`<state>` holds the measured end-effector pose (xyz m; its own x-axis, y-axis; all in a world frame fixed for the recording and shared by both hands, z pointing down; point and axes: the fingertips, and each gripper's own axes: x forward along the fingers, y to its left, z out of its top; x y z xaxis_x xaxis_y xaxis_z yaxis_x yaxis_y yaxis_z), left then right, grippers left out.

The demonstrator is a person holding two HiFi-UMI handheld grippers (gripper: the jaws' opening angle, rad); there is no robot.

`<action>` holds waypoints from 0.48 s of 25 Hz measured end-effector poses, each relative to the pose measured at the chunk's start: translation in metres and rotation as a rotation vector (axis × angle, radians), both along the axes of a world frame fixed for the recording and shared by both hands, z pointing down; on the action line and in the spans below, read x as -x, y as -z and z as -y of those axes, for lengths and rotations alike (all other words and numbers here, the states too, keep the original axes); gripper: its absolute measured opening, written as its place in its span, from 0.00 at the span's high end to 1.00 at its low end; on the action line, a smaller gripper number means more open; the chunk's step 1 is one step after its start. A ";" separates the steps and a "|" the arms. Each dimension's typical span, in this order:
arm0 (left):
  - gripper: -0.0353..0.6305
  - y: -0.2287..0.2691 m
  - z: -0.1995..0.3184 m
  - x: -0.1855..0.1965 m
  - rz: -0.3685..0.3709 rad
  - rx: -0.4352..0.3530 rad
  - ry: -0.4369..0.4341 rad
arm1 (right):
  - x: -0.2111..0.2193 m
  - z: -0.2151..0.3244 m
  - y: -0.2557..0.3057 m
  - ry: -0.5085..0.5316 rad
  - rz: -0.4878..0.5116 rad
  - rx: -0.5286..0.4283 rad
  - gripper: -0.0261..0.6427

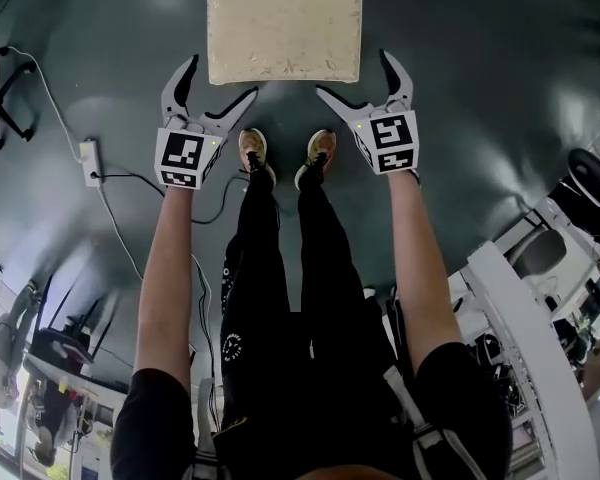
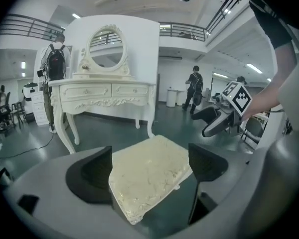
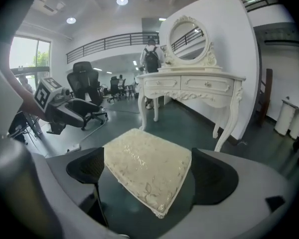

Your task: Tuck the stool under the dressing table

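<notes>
Just ahead of the left claw (image 1: pixel 222 76) and right claw (image 1: pixel 352 74) stands the stool (image 1: pixel 284 30), long side crosswise. Both claws are spread wide, empty, equally near its front corners; the dressing table (image 2: pixel 102 91) lies beyond.

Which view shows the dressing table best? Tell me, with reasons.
The left gripper view: the dressing table stands whole, top to feet, seen from the front. The right gripper view shows it at an angle. The head view lacks it.
</notes>
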<state>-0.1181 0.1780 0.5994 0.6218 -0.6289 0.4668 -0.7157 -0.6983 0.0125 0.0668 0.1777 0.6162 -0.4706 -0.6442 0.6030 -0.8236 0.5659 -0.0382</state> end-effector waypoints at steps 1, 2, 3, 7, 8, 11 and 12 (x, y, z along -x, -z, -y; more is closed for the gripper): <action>0.24 -0.022 -0.003 0.000 0.025 0.023 -0.011 | -0.003 0.000 -0.020 -0.001 -0.011 0.021 0.12; 0.24 -0.042 -0.006 0.001 0.050 0.049 -0.024 | -0.006 -0.002 -0.039 -0.001 -0.025 0.044 0.12; 0.24 -0.061 -0.009 0.001 0.070 0.080 -0.030 | -0.009 -0.004 -0.056 0.000 -0.041 0.069 0.12; 0.24 -0.122 -0.011 0.013 0.118 0.160 0.000 | -0.014 -0.013 -0.110 0.025 -0.132 0.155 0.12; 0.24 -0.134 -0.010 0.016 0.134 0.171 0.007 | -0.016 -0.015 -0.122 0.029 -0.152 0.170 0.12; 0.24 -0.163 -0.010 0.026 0.195 0.214 0.008 | -0.023 -0.017 -0.149 0.025 -0.190 0.216 0.12; 0.24 -0.171 -0.010 0.029 0.211 0.228 0.011 | -0.025 -0.017 -0.156 0.026 -0.200 0.229 0.12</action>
<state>-0.1473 0.1884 0.7704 0.4903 -0.4989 0.7146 -0.7264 -0.6870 0.0188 0.0922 0.1951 0.7721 -0.3423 -0.4700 0.8136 -0.8132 0.5819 -0.0060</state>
